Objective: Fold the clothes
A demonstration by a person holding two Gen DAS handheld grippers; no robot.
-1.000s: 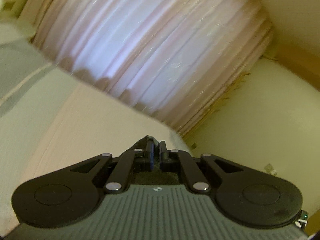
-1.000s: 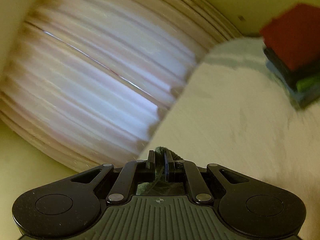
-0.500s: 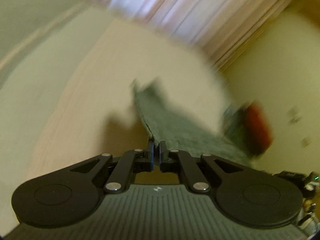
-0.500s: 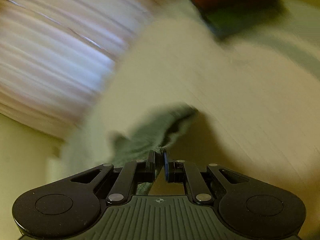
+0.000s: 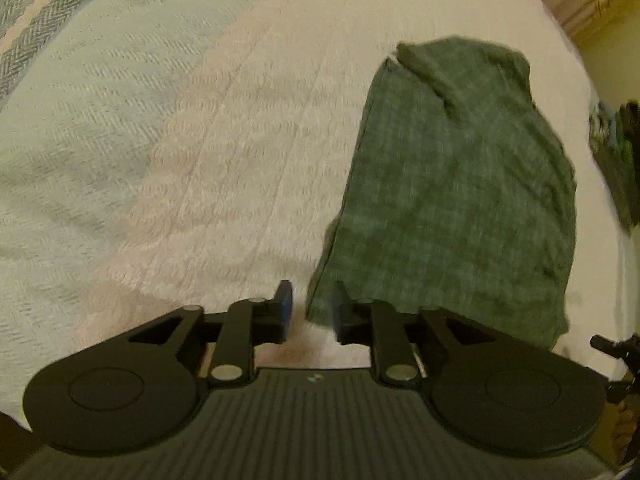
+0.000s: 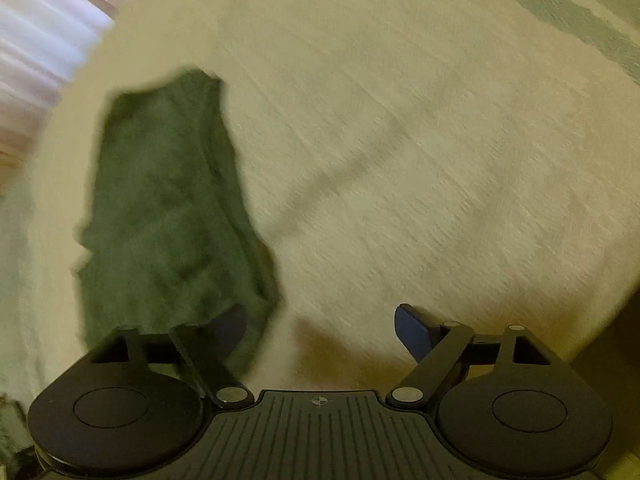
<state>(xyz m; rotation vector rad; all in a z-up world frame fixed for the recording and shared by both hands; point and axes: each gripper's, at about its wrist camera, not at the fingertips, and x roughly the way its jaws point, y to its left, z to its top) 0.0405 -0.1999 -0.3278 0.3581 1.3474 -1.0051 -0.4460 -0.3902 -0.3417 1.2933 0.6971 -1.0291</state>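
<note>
Since the green garment (image 5: 460, 184) lies flat on the bed (image 5: 200, 120), running lengthwise up the frame, we've got both grippers empty: left gripper (image 5: 310, 312) slightly parted at its near-left corner, right gripper (image 6: 320, 328) spread wide beside its near-right edge.

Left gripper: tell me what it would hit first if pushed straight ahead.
Probably the green cloth: its near corner lies just ahead of the open left gripper, with the bedspread underneath. Depth is uncertain.

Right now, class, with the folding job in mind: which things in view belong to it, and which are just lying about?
Belongs to the job:
green cloth, lying on the bed
left tool, open
right tool, open

Just lying about:
bedspread
curtain
</note>
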